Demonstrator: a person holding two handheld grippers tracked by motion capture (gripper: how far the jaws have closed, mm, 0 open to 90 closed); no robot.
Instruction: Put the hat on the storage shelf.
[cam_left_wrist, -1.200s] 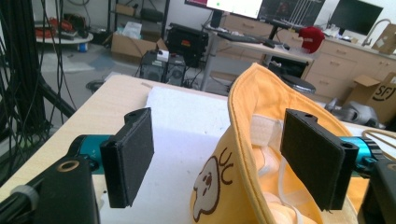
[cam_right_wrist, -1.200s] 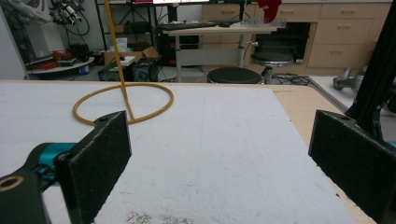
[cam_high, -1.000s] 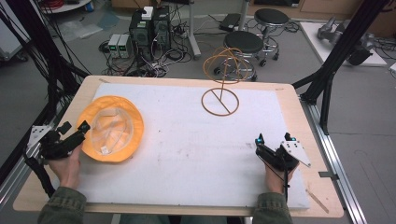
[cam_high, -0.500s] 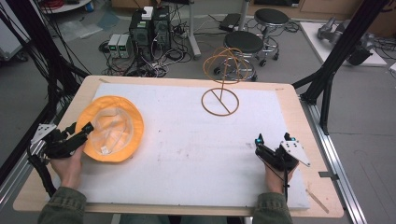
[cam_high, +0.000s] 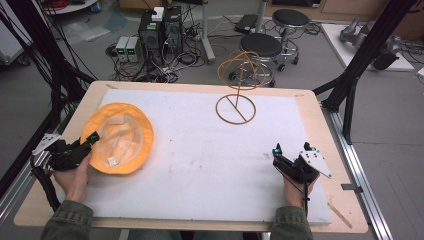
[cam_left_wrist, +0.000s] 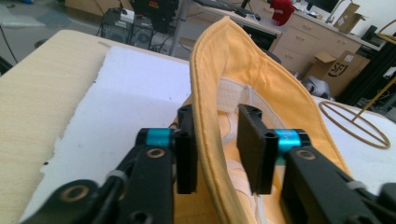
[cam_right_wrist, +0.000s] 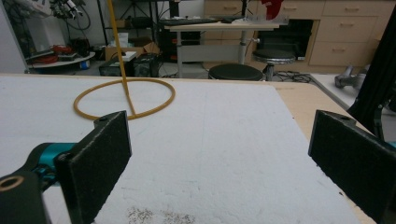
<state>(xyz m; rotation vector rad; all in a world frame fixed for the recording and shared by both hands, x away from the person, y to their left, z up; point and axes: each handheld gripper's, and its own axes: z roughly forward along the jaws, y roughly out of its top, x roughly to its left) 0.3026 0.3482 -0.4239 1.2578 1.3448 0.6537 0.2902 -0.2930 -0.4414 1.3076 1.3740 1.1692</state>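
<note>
Your left gripper (cam_left_wrist: 217, 156) had just been closing its jaws around the hat (cam_high: 119, 137) brim, which stood on edge between them; the left pad touched the cloth, the right pad stood a little off it, so the brim was not yet pinched. The one orange hat lay crown down at the left of the white mat (cam_high: 200, 165) on the bench (cam_high: 320, 107). Your right gripper (cam_right_wrist: 219, 158) rested at the mat's right, jaws wide apart and holding nothing. One wire stand (cam_high: 236, 107) stood at the far middle of the mat, well apart from both grippers.
</note>
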